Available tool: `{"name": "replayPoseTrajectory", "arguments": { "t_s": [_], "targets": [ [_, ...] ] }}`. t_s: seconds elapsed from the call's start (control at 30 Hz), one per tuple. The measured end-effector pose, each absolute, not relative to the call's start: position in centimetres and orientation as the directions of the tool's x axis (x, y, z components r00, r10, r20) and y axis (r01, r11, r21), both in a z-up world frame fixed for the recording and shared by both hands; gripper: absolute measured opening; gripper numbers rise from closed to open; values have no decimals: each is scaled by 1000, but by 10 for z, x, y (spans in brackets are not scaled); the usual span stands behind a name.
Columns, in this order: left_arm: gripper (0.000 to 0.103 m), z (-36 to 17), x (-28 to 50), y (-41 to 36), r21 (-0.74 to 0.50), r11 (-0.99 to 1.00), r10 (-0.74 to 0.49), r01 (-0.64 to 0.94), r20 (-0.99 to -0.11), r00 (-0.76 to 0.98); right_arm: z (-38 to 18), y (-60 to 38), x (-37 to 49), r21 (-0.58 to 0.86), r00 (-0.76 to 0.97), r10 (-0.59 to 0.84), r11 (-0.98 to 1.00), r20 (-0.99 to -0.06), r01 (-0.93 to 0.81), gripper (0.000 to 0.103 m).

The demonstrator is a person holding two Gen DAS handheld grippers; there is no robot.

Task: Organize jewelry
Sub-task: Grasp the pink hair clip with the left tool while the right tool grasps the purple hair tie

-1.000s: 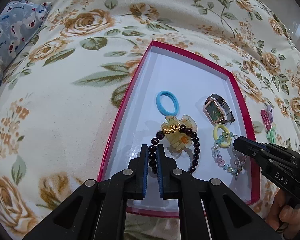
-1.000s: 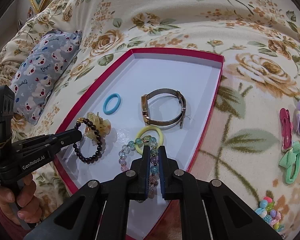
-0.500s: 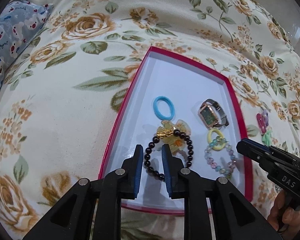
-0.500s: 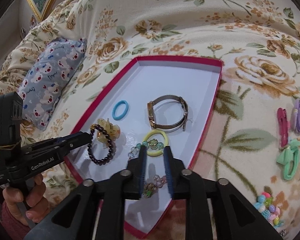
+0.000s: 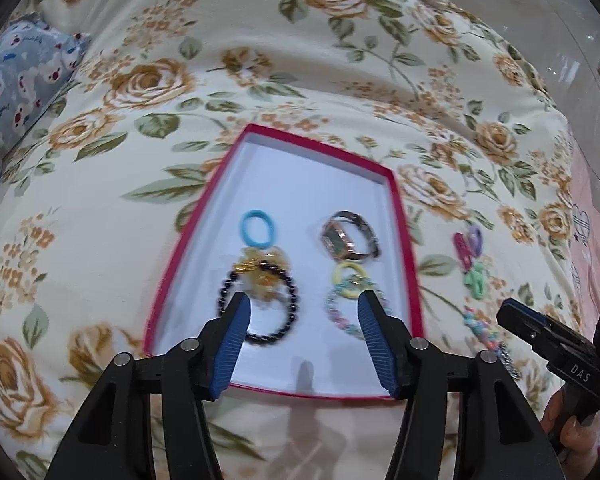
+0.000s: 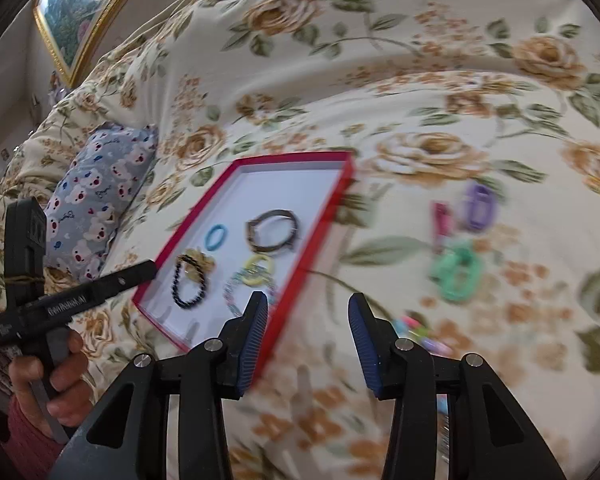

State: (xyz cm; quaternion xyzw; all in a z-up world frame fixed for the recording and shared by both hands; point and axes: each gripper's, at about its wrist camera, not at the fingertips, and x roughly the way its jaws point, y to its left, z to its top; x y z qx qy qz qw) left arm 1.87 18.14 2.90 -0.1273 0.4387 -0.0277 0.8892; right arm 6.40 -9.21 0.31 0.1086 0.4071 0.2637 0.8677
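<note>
Hair clips (image 6: 460, 236) and a small bead piece (image 6: 418, 334) lie loose on the floral bedspread (image 6: 440, 92), right of the red box (image 6: 342, 196). Right tongs (image 6: 308, 334), just opened and empty, are nearer; left tongs (image 5: 302, 330), also just opened and empty, hang over the box.

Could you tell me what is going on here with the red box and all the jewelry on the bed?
A person holding a gripper in each hand is sorting jewelry into a red box on a floral bedspread. The left gripper and right gripper have just been opening, and both are empty. The dark bead bracelet and pastel bead bracelet lie in the box with a watch, a blue hair tie and a yellow one. Several hair clips lie on the bedspread, outside the box.
</note>
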Motion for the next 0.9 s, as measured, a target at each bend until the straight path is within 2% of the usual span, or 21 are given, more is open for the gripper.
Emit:
{"name": "replayPoseTrajectory", "arguments": {
  "t_s": [0.07,0.43,0.9],
  "targets": [
    [60,32,16,173,-250,967,-174,-40,-772,612,3,-111,56,395,548,521,853,-654,-340,48],
    [60,33,19,112,-236,966,-256,110,-788,560,-8,-204,33,407,610,413,900,-676,-157,48],
    [60,13,62,53,-209,961,-274,183,-815,510,-24,-214,52,423,601,422,894,-679,-150,48]
  ]
}}
